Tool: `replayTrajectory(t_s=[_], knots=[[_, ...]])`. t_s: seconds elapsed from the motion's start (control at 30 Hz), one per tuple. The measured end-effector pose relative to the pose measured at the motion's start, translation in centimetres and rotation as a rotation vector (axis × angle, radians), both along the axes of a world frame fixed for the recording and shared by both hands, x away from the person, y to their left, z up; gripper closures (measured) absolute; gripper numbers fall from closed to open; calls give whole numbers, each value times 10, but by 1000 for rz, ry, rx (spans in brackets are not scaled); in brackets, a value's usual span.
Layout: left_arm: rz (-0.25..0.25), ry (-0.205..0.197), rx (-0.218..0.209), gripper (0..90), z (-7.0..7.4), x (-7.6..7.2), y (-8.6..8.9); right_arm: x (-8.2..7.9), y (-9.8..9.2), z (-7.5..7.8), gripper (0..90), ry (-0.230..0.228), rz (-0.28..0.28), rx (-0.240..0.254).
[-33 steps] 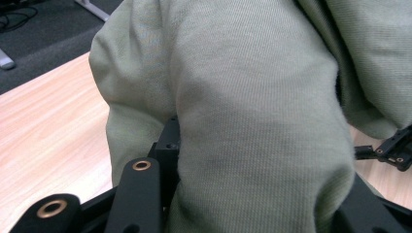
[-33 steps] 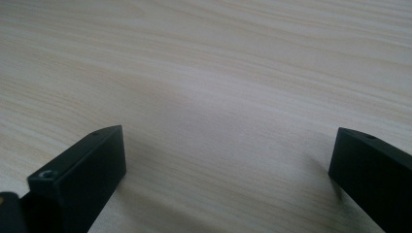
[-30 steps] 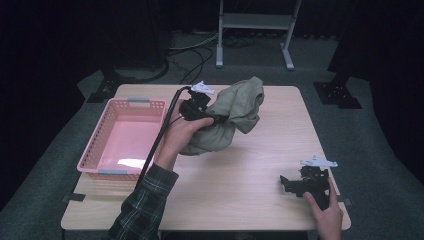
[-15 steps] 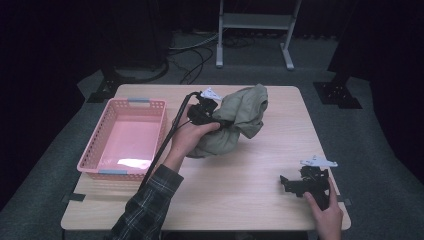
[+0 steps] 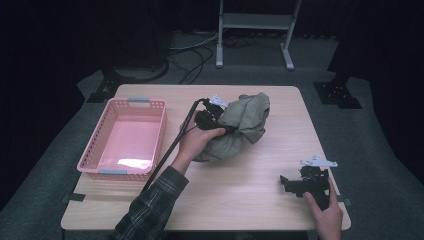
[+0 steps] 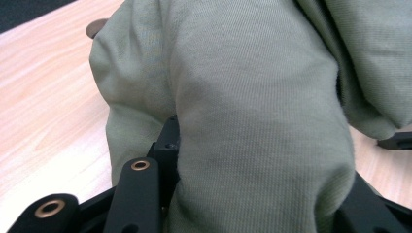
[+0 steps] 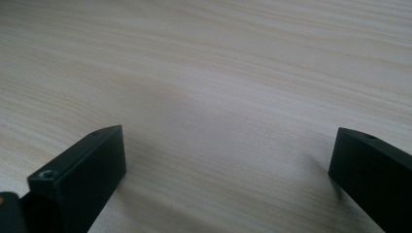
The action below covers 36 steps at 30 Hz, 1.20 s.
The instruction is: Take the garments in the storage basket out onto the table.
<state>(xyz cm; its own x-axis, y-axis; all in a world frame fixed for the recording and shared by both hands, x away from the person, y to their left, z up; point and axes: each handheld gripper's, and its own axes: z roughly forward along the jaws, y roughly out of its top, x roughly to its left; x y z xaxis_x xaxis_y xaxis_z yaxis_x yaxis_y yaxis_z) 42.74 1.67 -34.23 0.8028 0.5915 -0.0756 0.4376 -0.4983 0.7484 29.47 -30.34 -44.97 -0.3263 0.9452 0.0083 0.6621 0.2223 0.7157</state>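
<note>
Dark curtains ring the pale wooden worktop (image 5: 235, 200). Left gripper (image 5: 216, 120) is clamped on the crumpled green cloth (image 5: 240, 125), with the pink plastic basket (image 5: 95, 150) just beside it, to the left. Right gripper (image 5: 300, 184) rests with jaws apart, farther off.

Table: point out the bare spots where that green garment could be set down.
Bare wood lies between the olive garment and the right gripper, and along the near edge of the table. The pink basket is empty. It is crowded where the left gripper clamps the cloth.

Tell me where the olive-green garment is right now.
In the high view the olive-green garment lies bunched on the table, centre toward the far edge, right of the pink basket, clamped in the left gripper.
</note>
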Motion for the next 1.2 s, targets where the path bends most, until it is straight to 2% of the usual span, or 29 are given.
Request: replayTrajectory(t_s=[0.8,1.2], knots=[[40,44,66,542,-46,11,-13,0,0,0,0,2,-2,2],[40,56,123,529,-64,12,-23,0,0,0,0,1,-1,1]])
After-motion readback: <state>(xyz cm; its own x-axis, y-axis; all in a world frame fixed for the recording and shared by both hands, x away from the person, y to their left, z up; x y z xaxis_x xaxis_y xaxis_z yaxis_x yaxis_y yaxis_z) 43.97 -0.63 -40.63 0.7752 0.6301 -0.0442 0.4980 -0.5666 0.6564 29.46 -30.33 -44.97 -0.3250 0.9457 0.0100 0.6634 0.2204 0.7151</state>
